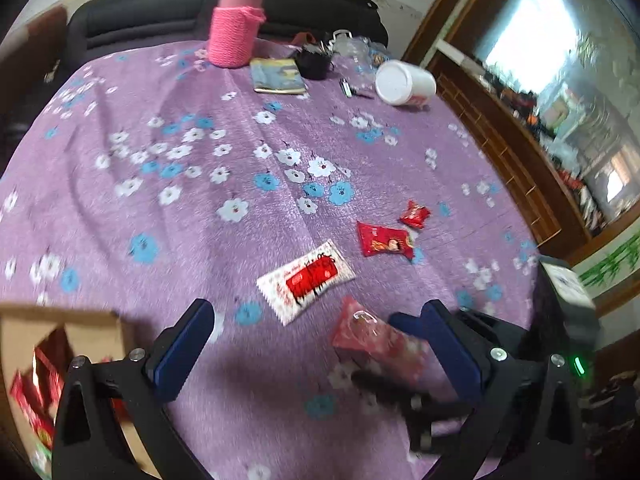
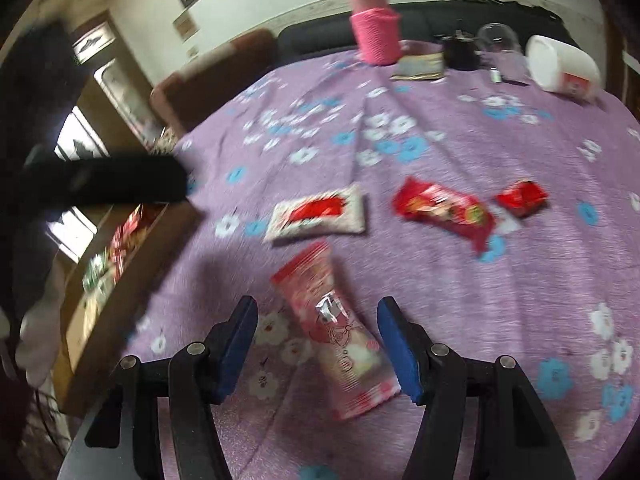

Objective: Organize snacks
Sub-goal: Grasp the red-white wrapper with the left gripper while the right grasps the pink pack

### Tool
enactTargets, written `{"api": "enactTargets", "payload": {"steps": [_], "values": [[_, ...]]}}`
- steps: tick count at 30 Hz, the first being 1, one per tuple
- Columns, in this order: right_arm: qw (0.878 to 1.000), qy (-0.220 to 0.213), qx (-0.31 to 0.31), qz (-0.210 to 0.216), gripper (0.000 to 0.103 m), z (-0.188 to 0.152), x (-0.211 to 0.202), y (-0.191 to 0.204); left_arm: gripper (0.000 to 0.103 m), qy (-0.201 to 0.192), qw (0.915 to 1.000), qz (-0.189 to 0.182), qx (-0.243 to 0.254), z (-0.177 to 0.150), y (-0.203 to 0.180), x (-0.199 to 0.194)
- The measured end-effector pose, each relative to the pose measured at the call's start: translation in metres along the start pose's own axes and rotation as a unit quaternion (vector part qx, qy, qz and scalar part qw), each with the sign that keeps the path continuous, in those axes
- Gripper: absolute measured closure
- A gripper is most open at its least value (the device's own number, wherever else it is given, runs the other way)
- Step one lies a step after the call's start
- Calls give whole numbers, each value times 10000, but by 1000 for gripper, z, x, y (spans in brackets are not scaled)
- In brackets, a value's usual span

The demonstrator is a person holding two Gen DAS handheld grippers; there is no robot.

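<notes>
Several snack packets lie on the purple flowered tablecloth [image 1: 200,220]. A pink packet [image 2: 340,332] lies between the open fingers of my right gripper [image 2: 318,320]; it also shows in the left wrist view [image 1: 380,340]. A white-and-red packet [image 1: 306,280] [image 2: 318,216], a long red packet [image 1: 384,240] [image 2: 444,210] and a small red packet [image 1: 415,214] [image 2: 520,196] lie farther out. My left gripper [image 1: 316,316] is open and empty above the cloth. A cardboard box [image 1: 100,332] [image 2: 132,288] with snacks inside stands at the left.
At the table's far side stand a pink knit-covered bottle [image 1: 236,24], a booklet [image 1: 278,76], a black cup [image 1: 314,62], a clear glass [image 2: 498,40] and a tipped white tub [image 1: 404,82]. A dark sofa [image 1: 160,16] lies behind. A wooden cabinet [image 1: 500,132] is at the right.
</notes>
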State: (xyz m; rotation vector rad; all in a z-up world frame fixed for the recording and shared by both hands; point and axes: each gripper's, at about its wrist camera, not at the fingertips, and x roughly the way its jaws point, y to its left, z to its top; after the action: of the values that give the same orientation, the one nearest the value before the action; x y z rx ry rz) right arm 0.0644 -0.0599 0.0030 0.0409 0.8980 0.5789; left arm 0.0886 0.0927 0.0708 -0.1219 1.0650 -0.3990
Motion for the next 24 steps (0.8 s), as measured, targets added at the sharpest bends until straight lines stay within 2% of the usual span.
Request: {"api": "enactTargets", "payload": {"steps": [1,2,4,7,11,13,16,17,18,19,20,21,22,24], "values": [[9999,55,-57,-71,47,-1,1,4,0,26,10000,24,79,1,-2,7],[9997,143,-75,-166,79,-2,1,4,0,61,9998,63,195,2,-5,16],[9993,219,-31,-287,78,-4,-2,0,0,137,9991,208,348,3,-8,29],[9966,262,139,-762,79,-9,-15,-11,0,177,9970,387,639,5,-12,43],[9930,172,673,-957,79,-13,-31,-42,0,248,9914,572,1153,4,-23,57],[9919,69,1029,-745,79,-12,-37,-59,0,314,9868,649,1452,3,-31,65],[9896,35,1361,-458,79,-14,-39,-74,0,515,9754,898,1947,-5,-42,81],[9890,24,1417,-418,79,-13,-39,-76,2,482,9743,854,2030,-7,-45,82],[9885,-7,1457,-410,78,-12,-41,-74,5,489,9747,758,2043,-8,-46,81],[9882,-37,1470,-433,78,-12,-41,-72,16,488,9763,678,1994,-9,-46,79],[9880,-46,1475,-447,78,-13,-41,-70,31,445,9768,705,1975,-8,-47,77],[9878,-55,1487,-452,78,-14,-41,-69,43,402,9778,697,1937,-7,-49,73],[9877,-75,1494,-462,78,-13,-39,-68,71,380,9787,706,1890,-6,-50,71],[9877,-136,1480,-494,78,-12,-39,-67,74,358,9824,672,1704,-5,-51,66]]}}
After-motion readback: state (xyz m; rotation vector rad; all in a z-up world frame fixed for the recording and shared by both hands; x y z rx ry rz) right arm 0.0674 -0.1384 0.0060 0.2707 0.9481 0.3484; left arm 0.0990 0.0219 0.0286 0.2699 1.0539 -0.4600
